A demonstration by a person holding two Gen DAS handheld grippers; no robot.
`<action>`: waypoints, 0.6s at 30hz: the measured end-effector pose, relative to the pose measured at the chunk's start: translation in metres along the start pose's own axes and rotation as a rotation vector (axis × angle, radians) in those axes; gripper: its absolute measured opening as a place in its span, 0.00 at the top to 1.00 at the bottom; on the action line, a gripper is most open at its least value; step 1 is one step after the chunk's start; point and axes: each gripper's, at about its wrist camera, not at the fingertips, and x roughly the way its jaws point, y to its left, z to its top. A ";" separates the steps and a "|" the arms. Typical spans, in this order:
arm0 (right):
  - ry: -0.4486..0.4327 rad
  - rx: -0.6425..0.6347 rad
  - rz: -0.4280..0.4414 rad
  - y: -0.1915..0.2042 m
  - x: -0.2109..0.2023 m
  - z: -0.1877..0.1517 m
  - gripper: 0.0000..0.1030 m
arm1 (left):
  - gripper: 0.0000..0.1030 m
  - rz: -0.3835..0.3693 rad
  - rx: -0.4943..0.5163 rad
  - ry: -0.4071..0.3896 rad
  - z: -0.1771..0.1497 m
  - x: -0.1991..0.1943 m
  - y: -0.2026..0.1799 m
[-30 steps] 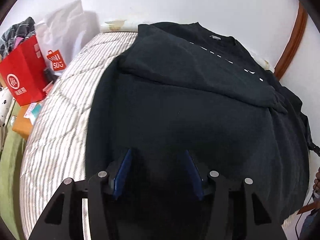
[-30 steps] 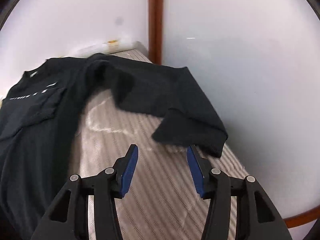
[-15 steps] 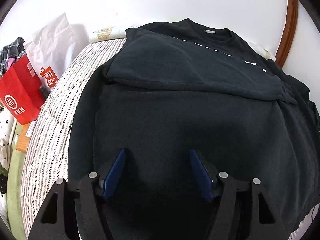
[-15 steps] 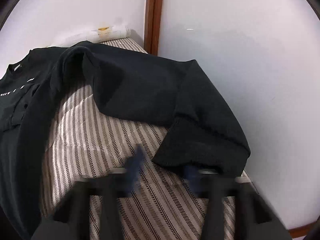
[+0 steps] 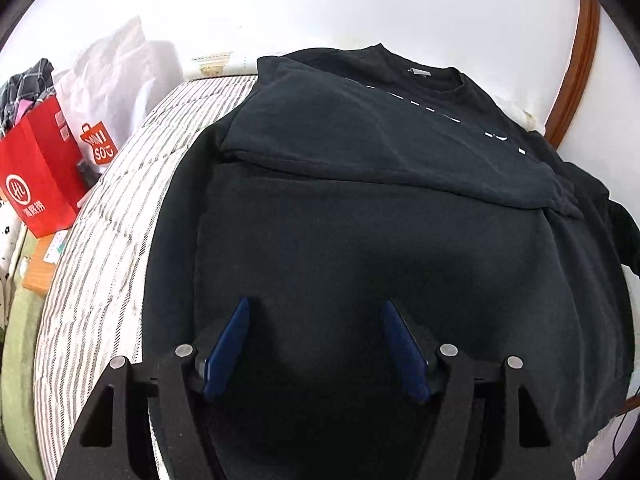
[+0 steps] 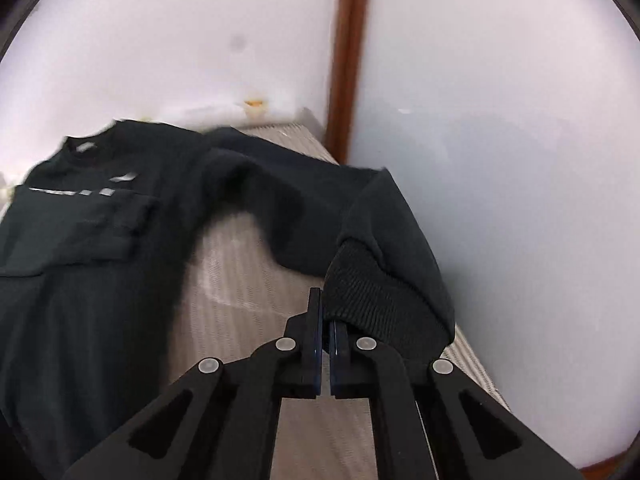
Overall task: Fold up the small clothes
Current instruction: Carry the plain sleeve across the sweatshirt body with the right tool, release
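While the black sweatshirt (image 5: 360,240) lies spread on the striped bed (image 5: 100,280), one sleeve already folded across its chest, the right claw (image 6: 325,320) is pinched tight on the other sleeve's ribbed cuff (image 6: 372,292), likely to carry it inward; the left claw (image 5: 316,340) hovers wide and empty over the hem, free to steady the body

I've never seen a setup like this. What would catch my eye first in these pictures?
A big black long-sleeved sweatshirt fills the scene, spread over a bed with a striped cover, one sleeve already folded across its chest. The right hand-held gripper has just closed on the ribbed cuff of the other sleeve near the white wall. To the left of the bed stands a bright red paper shopping bag.
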 end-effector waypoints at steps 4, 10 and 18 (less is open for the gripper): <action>-0.029 -0.061 0.056 0.049 -0.022 0.020 0.98 | 0.35 0.013 -0.007 0.006 -0.005 -0.009 0.013; -0.056 -0.149 0.158 0.144 -0.043 0.060 0.98 | 0.35 0.006 0.019 -0.012 -0.014 -0.026 0.034; -0.077 -0.298 0.330 0.306 -0.050 0.092 0.98 | 0.35 -0.077 -0.009 -0.016 -0.012 -0.024 0.046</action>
